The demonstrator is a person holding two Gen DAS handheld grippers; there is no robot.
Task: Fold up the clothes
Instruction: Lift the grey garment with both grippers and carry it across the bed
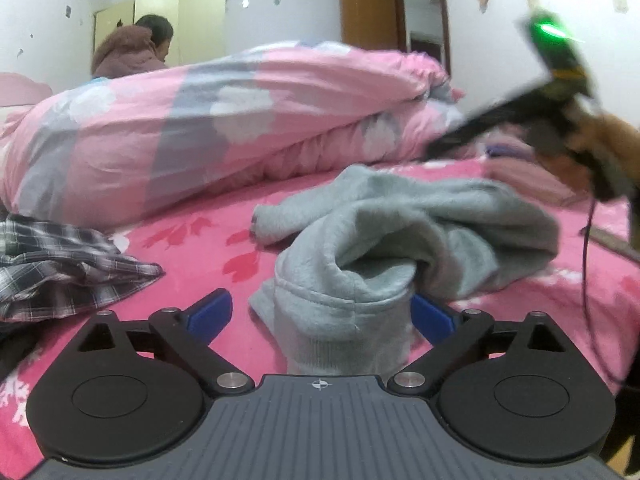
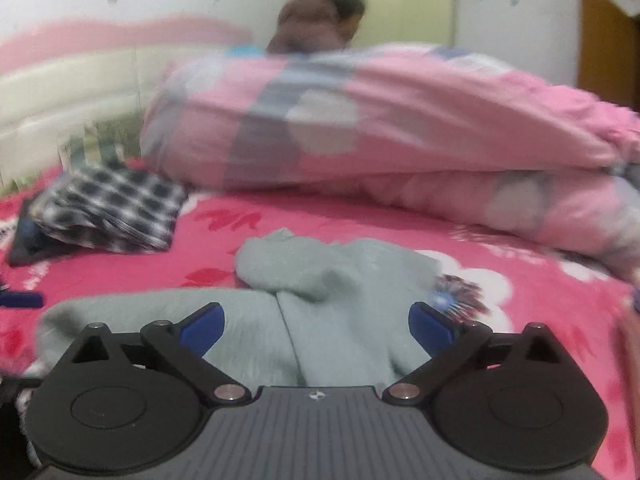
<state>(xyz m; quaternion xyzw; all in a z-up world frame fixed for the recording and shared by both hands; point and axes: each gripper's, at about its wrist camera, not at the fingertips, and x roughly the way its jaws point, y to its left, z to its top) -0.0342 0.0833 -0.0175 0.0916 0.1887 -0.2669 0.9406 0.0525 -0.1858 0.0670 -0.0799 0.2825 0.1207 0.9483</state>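
A grey sweatshirt (image 1: pixel 420 224) lies crumpled on the pink flowered bedsheet (image 1: pixel 192 248). One ribbed cuff and sleeve (image 1: pixel 344 320) reaches in between the blue pads (image 1: pixel 212 312) of my left gripper (image 1: pixel 320 312), which stands wide open and does not pinch the cloth. In the right wrist view the same grey sweatshirt (image 2: pixel 320 280) spreads under and ahead of my right gripper (image 2: pixel 316 320), whose jaws are wide open with cloth lying below them. That view is blurred. The right hand-held unit with its green light (image 1: pixel 552 32) shows blurred at the upper right of the left wrist view.
A rolled pink and grey quilt (image 1: pixel 208 120) fills the back of the bed. A plaid shirt (image 1: pixel 60 264) lies at the left, seen folded as plaid cloth (image 2: pixel 116 208). A person (image 1: pixel 132 48) sits beyond the quilt. Pinkish folded cloth (image 1: pixel 520 176) lies far right. A brown door (image 1: pixel 368 8) stands behind.
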